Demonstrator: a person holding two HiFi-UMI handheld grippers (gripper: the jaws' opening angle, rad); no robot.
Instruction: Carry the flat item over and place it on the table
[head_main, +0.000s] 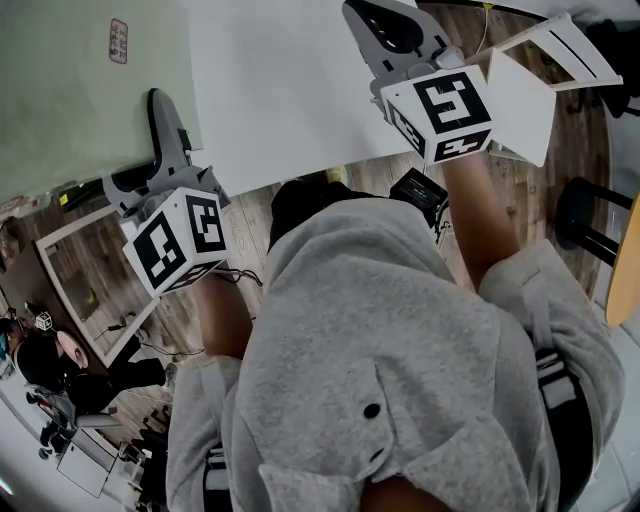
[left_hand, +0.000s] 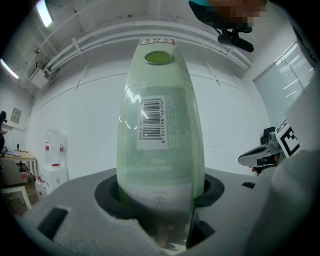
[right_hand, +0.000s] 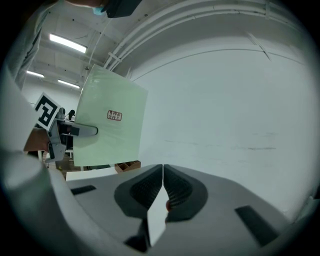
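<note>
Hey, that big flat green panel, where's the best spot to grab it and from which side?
Take the green panel by a side edge, coming in edge-on so the jaws close on its two broad faces, as the left gripper does now. It is broad and flat, so probably only its thickness fits between the jaws.

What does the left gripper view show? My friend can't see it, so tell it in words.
A pale green, see-through flat board with a barcode sticker stands clamped between the left gripper's jaws and fills the middle of the picture. Behind it is a plain white surface, and the right gripper pokes in at the right edge.
</note>
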